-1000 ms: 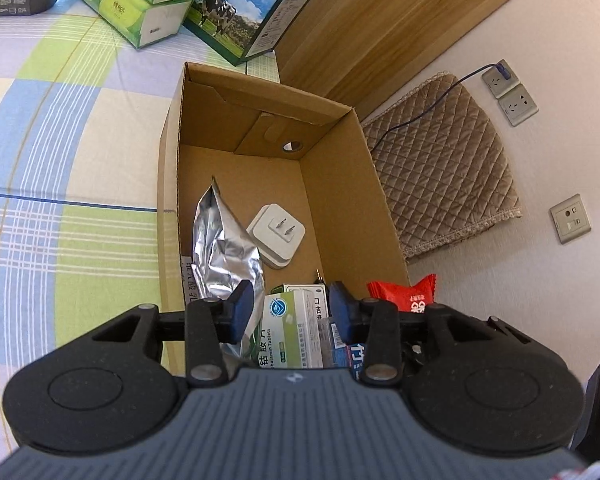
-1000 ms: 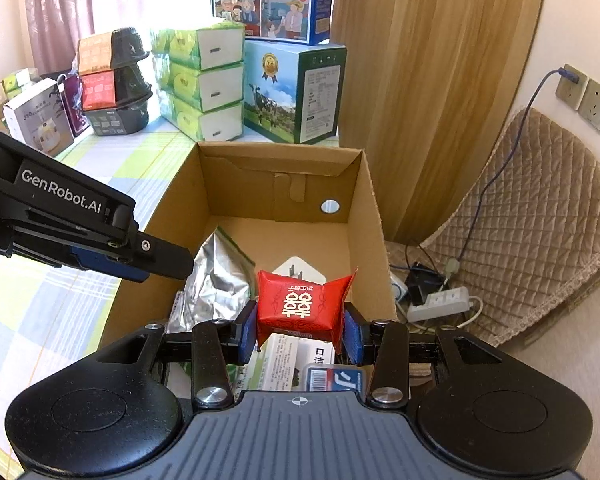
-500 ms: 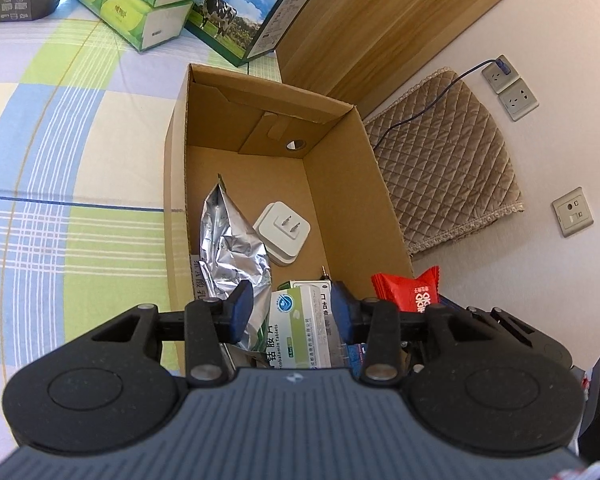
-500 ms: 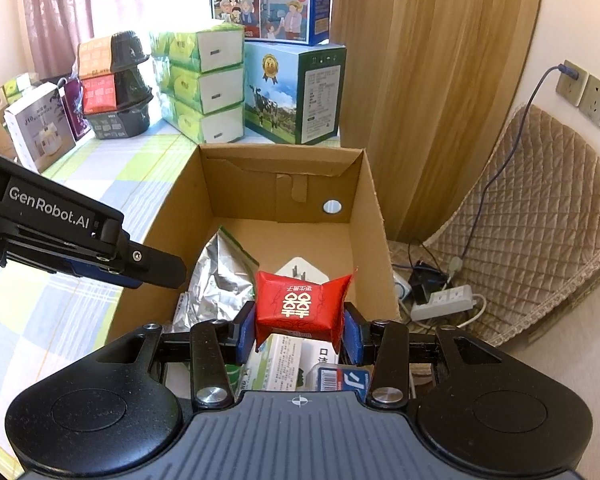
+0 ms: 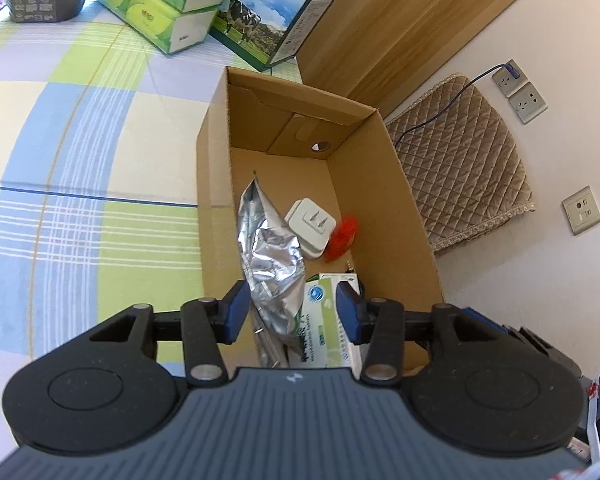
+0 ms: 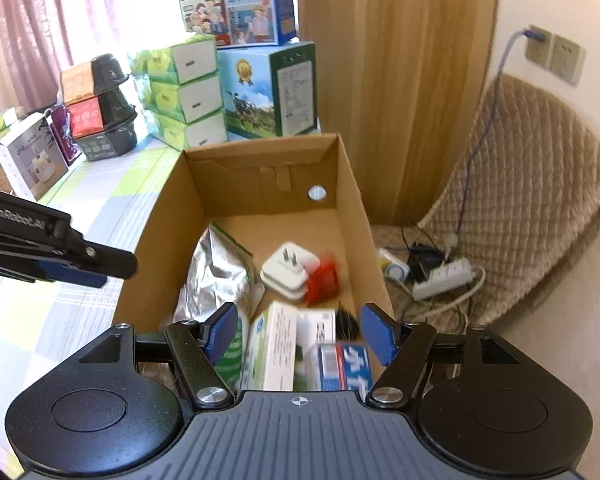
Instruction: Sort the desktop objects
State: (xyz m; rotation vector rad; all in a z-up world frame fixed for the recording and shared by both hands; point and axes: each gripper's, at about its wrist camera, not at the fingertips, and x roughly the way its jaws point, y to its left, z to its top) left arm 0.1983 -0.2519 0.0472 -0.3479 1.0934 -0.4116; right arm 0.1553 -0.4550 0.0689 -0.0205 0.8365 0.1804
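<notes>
I see a brown cardboard box (image 6: 352,216) holding a crinkled silver pouch (image 5: 270,256), a white plug (image 6: 288,270) and a blurred red packet (image 6: 323,278). My grippers' pads (image 6: 224,330) are blue on black arms. The tablecloth (image 5: 80,168) under the box is checked in cream, pale blue and green.

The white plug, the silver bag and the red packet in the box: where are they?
white plug (image 6: 288,270): right wrist view, its pronged face.
silver bag (image 5: 270,264): left wrist view, its crinkled middle.
red packet (image 6: 323,280): right wrist view, its blurred middle.
</notes>
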